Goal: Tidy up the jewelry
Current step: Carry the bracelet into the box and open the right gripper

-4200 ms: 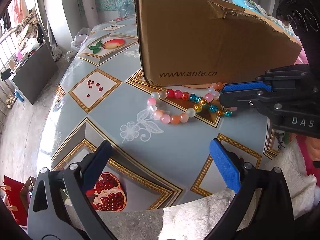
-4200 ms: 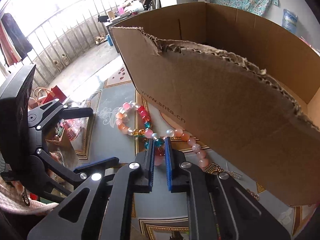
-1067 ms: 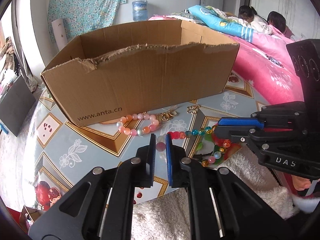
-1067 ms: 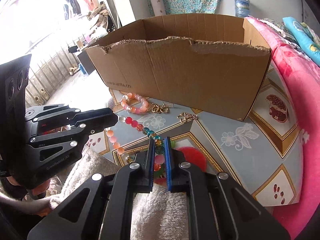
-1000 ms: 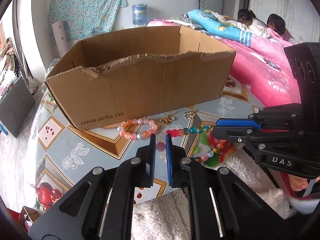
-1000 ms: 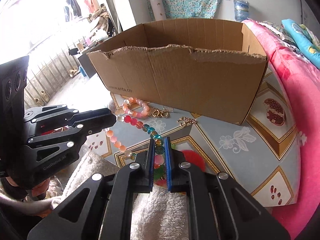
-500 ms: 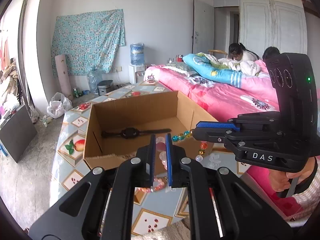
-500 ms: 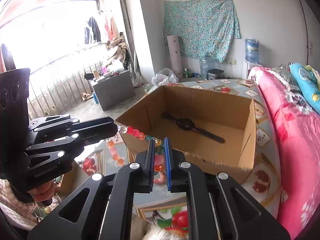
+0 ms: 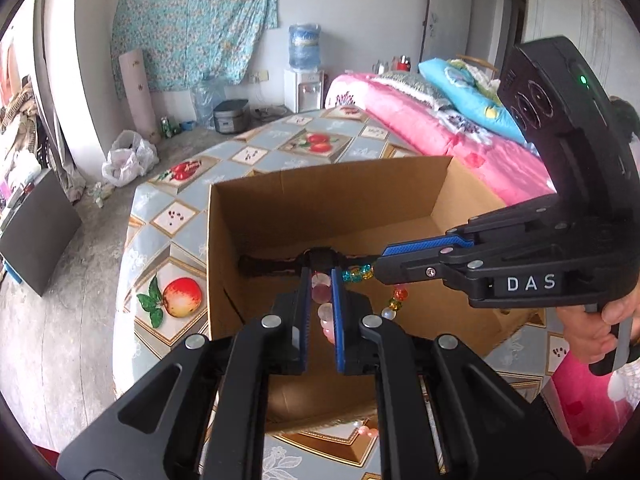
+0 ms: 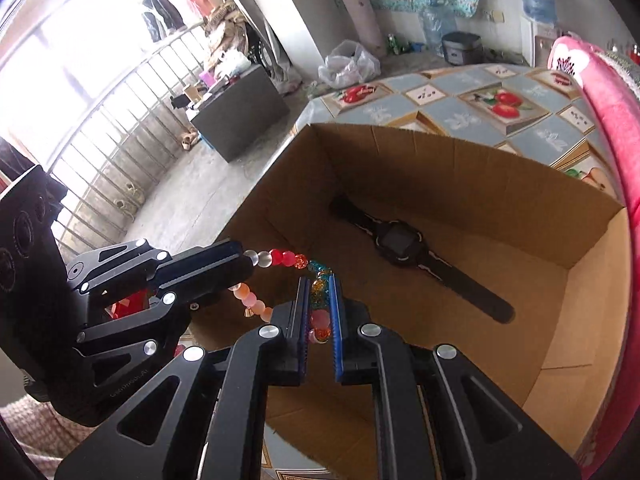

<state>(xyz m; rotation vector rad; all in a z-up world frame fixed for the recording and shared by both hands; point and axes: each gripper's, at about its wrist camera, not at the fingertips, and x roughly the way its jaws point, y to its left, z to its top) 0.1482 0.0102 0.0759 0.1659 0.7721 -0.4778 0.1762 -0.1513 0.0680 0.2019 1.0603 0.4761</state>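
A string of coloured beads (image 10: 285,258) hangs in the air between both grippers, over the open cardboard box (image 9: 256,220). My left gripper (image 9: 321,280) is shut on its pale pink beads (image 9: 322,292). My right gripper (image 10: 318,286) is shut on its amber and pink beads (image 10: 319,320). In the left wrist view the right gripper (image 9: 382,266) comes in from the right, with teal beads (image 9: 356,274) beside its tip. In the right wrist view the left gripper (image 10: 246,260) enters from the left. A black wristwatch (image 10: 402,240) lies flat on the box floor.
The box (image 10: 552,320) stands on a table with a fruit-patterned cloth (image 9: 176,292). Another pink bead string (image 9: 366,430) lies on the cloth by the box's near wall. A pink bed (image 9: 440,120) runs along the right. A hand (image 9: 596,324) holds the right gripper's grip.
Both grippers have lifted the bead string off the table and carried it up and forward over the box. The box interior with the watch has come into view below them.
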